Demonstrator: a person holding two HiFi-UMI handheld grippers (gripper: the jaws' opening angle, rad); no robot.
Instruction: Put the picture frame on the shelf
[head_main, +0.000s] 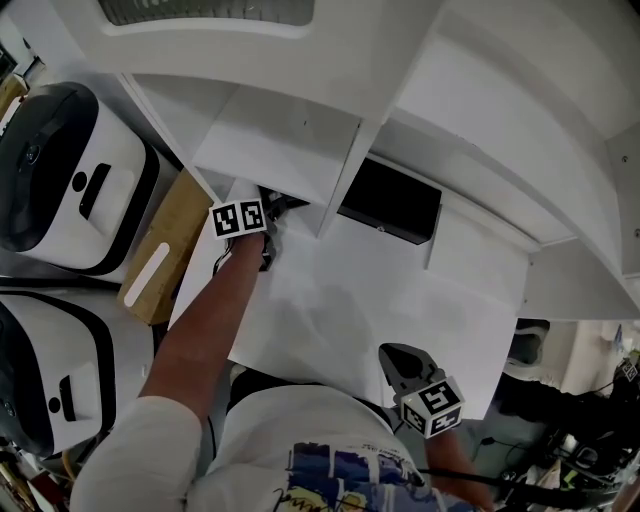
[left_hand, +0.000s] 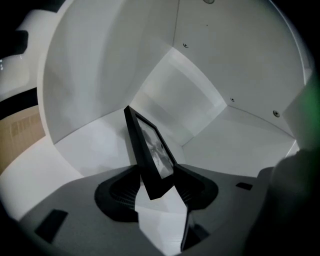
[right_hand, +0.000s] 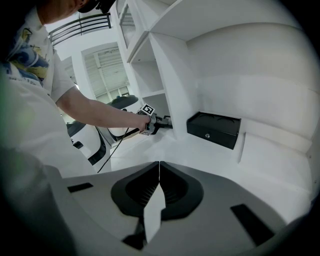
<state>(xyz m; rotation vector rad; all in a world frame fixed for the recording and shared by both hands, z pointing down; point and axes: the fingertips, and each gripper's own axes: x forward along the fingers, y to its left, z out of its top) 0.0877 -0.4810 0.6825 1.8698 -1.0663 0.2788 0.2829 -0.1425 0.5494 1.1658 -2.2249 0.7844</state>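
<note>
The black picture frame (left_hand: 150, 155) stands on edge, tilted, in the corner of a white shelf compartment (left_hand: 200, 100). Its near lower corner lies between the jaws of my left gripper (left_hand: 159, 187). The jaws stand apart, with a gap showing on each side of the frame, so the pads do not press on it. In the head view the left gripper (head_main: 275, 210) reaches under the shelf board, which hides the frame. My right gripper (right_hand: 159, 175) is shut and holds nothing. It hangs low near the person's body (head_main: 400, 362), far from the shelf.
A black box (head_main: 390, 200) sits in the neighbouring compartment to the right, behind a white divider (head_main: 345, 180). A white countertop (head_main: 380, 300) lies in front. A wooden board (head_main: 165, 250) and two white-and-black machines (head_main: 60, 180) stand at the left.
</note>
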